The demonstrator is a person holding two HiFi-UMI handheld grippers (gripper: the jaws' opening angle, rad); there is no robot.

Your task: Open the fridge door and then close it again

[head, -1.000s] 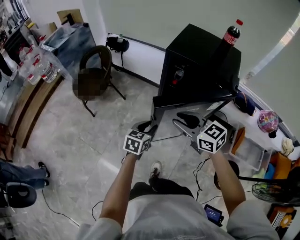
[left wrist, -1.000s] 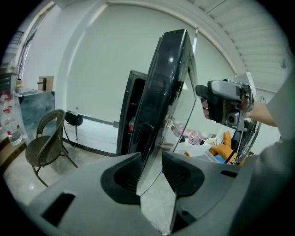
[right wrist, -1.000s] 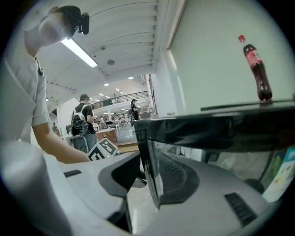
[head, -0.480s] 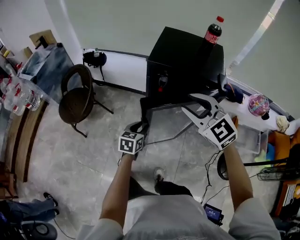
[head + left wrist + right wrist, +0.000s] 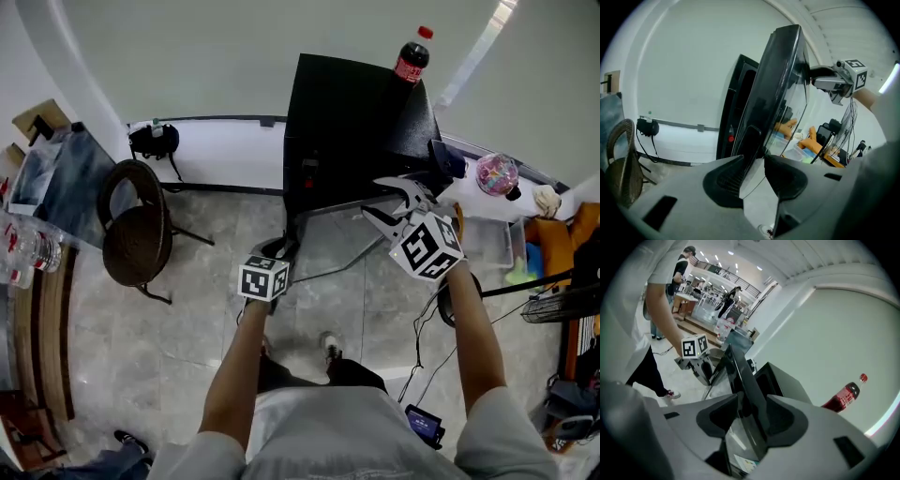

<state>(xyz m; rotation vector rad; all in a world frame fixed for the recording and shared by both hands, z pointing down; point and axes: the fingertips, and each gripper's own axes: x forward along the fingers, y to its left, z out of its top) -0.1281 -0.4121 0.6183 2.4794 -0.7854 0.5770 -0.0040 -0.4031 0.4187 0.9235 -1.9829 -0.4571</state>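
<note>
Tiled floor (image 5: 187,309), black fridge (image 5: 347,112), door (image 5: 342,234) ajar: its edge sits between both jaw pairs. The left gripper (image 5: 281,248) clamps it; the right gripper (image 5: 380,199) has just been opening around it.

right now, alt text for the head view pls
From above, a person's left gripper clamps the side edge of the open fridge door; the right gripper straddles its top edge, jaws just opened wider. A cola bottle stands on the black fridge.

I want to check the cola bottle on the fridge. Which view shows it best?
The head view: the cola bottle stands whole and upright on the black fridge. The right gripper view shows only its upper part, small and tilted. The left gripper view does not show it.
</note>
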